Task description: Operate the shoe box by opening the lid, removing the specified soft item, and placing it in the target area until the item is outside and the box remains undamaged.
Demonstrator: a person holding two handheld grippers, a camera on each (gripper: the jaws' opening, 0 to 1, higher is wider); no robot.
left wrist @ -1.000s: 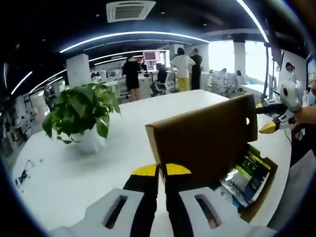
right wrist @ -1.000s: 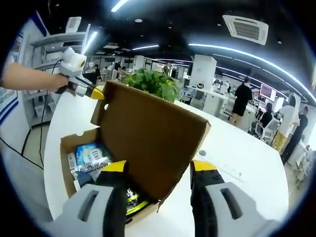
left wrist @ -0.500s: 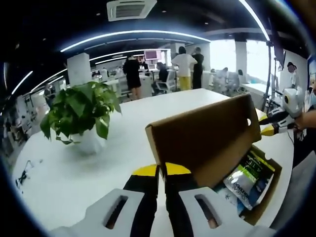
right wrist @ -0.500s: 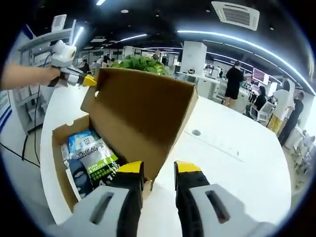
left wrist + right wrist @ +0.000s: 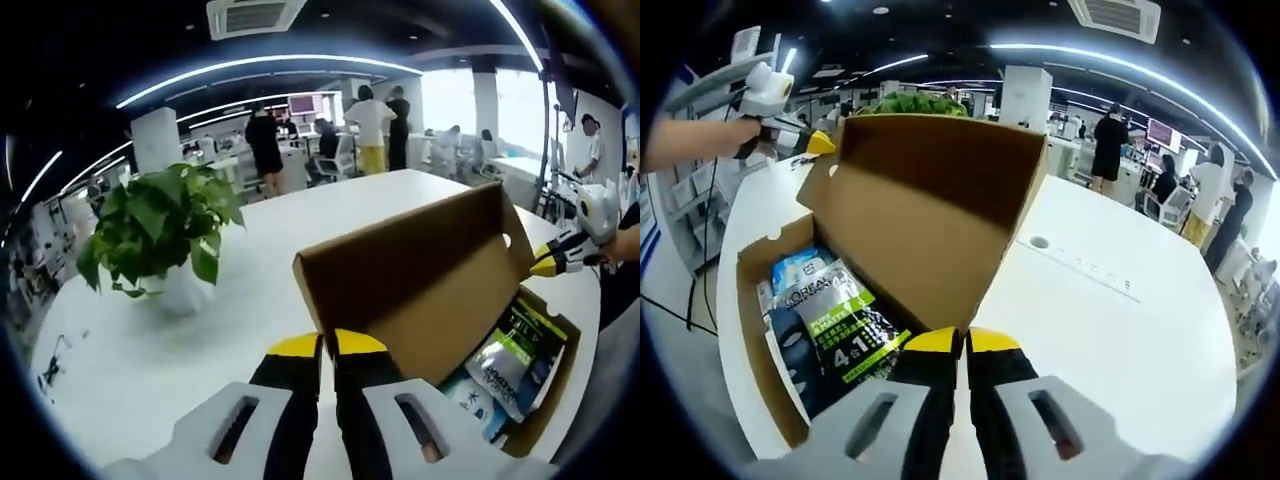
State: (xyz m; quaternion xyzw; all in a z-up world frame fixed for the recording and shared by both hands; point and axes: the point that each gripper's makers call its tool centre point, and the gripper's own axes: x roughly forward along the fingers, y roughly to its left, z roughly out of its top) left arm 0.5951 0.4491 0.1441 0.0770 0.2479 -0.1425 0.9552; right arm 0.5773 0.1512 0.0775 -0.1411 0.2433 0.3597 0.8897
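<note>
Left gripper view: my left gripper (image 5: 328,345) stayed closed on nothing, its tips against the raised lid (image 5: 415,275) of one shoe box (image 5: 545,420). That lid leaned further back than before. One potted plant (image 5: 160,235) stood on the white table (image 5: 300,215).

Right gripper view: my right gripper (image 5: 962,342) had closed from spread to jaws together, empty, at the lid's corner. Two soft packets (image 5: 840,320) lay inside the box.
</note>
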